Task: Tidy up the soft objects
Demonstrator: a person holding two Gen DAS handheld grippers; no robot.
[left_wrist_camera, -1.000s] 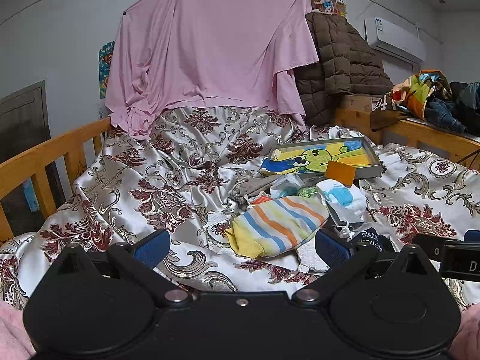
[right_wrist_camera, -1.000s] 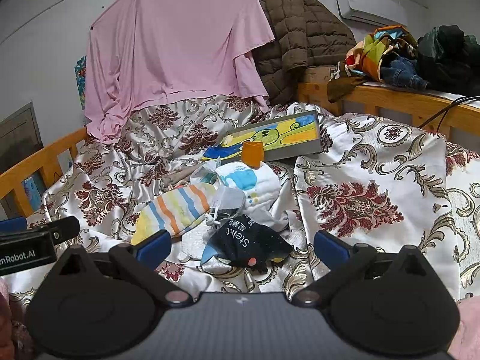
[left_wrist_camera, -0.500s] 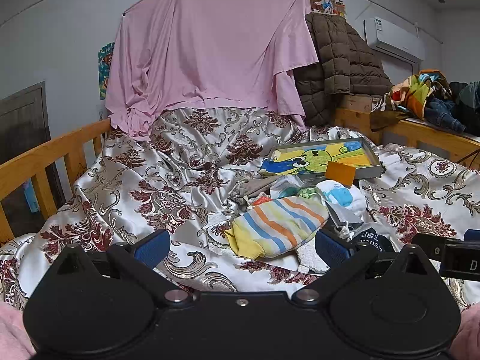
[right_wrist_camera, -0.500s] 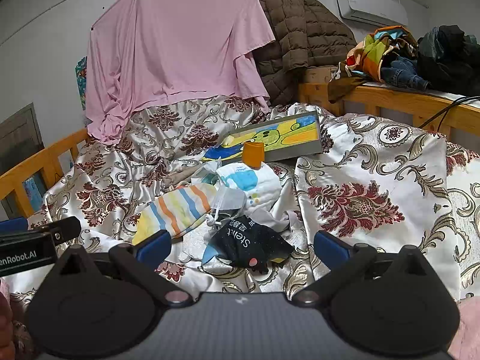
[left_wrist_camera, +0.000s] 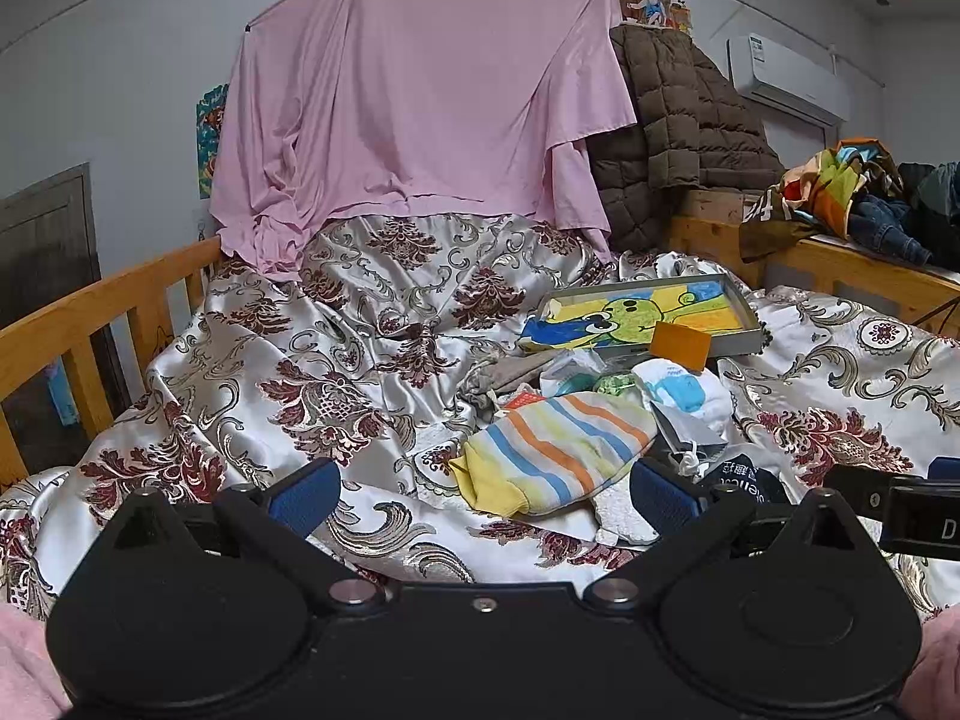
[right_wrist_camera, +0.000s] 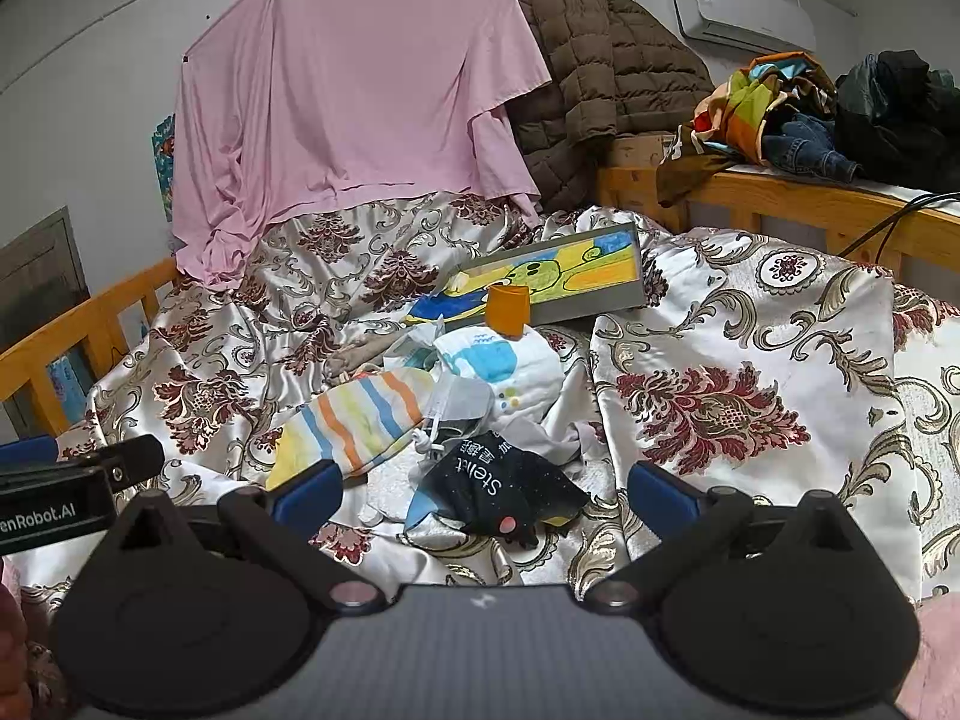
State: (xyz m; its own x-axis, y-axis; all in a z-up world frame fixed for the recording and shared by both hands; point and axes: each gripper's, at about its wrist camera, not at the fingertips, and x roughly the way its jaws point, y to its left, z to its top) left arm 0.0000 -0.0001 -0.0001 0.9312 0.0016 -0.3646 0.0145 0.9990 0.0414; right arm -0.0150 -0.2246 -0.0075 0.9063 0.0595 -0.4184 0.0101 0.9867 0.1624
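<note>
Soft objects lie heaped on the bed (left_wrist_camera: 336, 360) ahead of both open, empty grippers: striped pouch (left_wrist_camera: 558, 450) between the left fingers (left_wrist_camera: 303, 495), black pouch (right_wrist_camera: 504, 486), possibly a sock, between the right fingers (right_wrist_camera: 657, 492). Pinch each mid-body, lifting clear of the quilt.

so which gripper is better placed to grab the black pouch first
Right, most likely. In the right wrist view the black pouch lies just ahead of the open right gripper, between its jaws. The open left gripper faces the striped pouch, with the black one off to its right.
</note>
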